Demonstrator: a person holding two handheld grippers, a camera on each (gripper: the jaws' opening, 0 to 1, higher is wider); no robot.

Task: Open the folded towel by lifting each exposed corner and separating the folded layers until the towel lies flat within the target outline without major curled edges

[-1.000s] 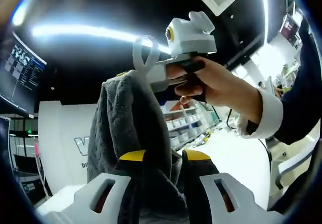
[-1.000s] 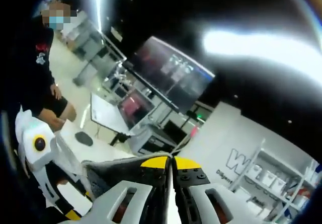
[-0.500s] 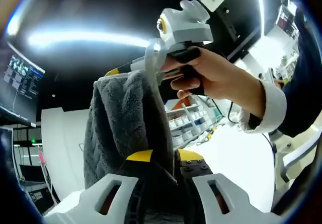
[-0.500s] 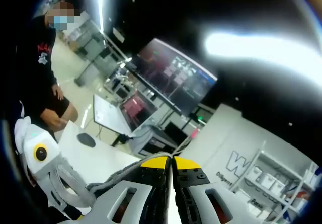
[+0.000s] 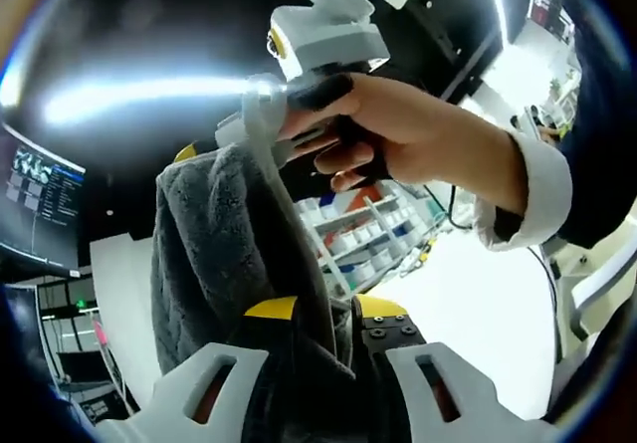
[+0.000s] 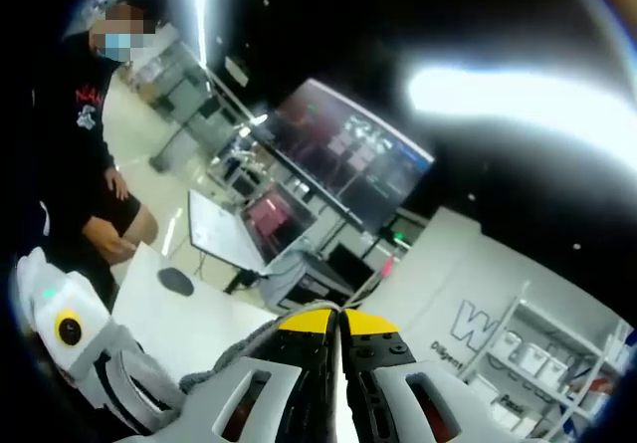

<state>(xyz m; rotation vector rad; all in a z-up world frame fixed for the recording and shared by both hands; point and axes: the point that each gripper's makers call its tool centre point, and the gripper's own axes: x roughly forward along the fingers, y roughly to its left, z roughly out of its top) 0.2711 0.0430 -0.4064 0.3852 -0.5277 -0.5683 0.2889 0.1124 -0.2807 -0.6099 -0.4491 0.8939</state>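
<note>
Left gripper view: the grey towel (image 5: 234, 264) is pinched by the left gripper (image 5: 323, 314) at 6 o'clock. Its top edge, at 11 o'clock, is gripped by the right gripper (image 5: 214, 144), which is held in a hand (image 5: 398, 139).

One towel (image 5: 229, 254), two tools (image 5: 323, 314) (image 6: 336, 322)

In the left gripper view, the grey towel (image 5: 234, 264) blocks our centre and the right gripper (image 5: 199, 150) with its hand (image 5: 398, 134) crowds the top; we see open room at lower right. In the right gripper view, the left gripper (image 6: 85, 358) bars the lower left.
</note>
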